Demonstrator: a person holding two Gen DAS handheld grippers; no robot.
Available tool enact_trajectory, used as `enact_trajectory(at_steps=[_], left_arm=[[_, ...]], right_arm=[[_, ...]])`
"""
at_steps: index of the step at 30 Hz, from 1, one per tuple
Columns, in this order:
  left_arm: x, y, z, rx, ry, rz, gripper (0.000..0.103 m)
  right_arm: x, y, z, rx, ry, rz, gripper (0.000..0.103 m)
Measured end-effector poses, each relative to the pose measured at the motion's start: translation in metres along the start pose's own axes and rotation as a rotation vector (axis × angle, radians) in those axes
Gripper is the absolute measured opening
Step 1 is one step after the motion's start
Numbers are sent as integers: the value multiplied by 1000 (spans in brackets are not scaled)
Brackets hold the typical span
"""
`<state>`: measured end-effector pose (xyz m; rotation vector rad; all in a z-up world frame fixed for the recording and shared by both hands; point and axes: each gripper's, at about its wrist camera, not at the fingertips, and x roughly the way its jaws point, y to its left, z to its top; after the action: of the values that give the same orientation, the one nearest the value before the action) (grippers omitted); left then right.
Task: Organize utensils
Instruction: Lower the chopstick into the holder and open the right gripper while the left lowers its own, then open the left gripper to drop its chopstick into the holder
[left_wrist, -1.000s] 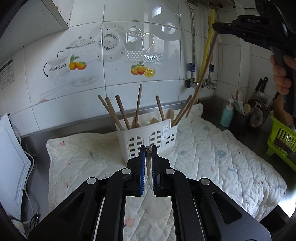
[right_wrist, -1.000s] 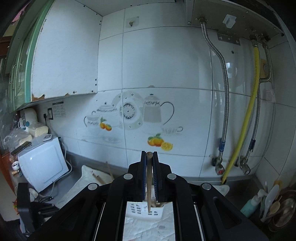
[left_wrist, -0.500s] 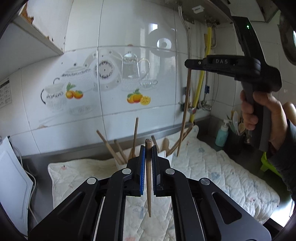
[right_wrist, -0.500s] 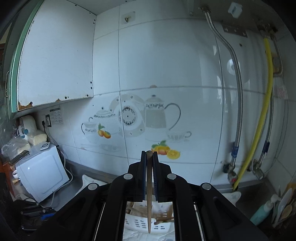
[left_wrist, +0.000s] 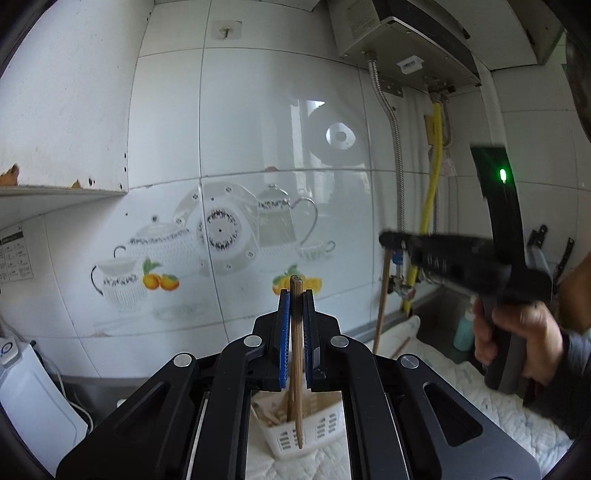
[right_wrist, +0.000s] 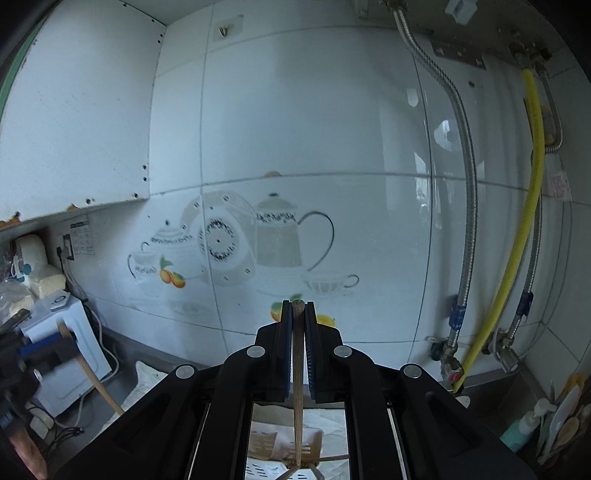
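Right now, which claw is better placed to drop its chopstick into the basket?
Right, narrowly. Its chopstick hangs with the tip over the basket; the left claw's chopstick ends against the basket's outer wall.

My left gripper (left_wrist: 295, 295) is held up, pointing almost level, its blue-padded jaws closed tight on a chopstick (left_wrist: 296, 354) that hangs straight down between them. My right gripper (right_wrist: 297, 306) is clamped the same way on its own chopstick (right_wrist: 297, 384). Far to the right in the left view, my right hand (left_wrist: 517, 339) wraps the right gripper's handle.
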<state>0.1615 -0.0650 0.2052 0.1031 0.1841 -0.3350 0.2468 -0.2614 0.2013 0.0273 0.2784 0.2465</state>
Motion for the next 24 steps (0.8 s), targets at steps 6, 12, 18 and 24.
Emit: enact_trajectory(at_steps=[6, 12, 18, 24], left_arm=[[23, 9, 12, -28, -27, 14, 5], [37, 10, 15, -24, -51, 41, 5], [54, 11, 13, -29, -47, 61, 5], [70, 10, -3, -39, -22, 70, 5]], right_arm=[[29, -13, -28, 16, 40, 6, 6], [44, -21, -48, 22, 95, 17, 6], [38, -21, -58, -13, 118, 17, 11], [9, -22, -59, -32, 64, 30, 27]])
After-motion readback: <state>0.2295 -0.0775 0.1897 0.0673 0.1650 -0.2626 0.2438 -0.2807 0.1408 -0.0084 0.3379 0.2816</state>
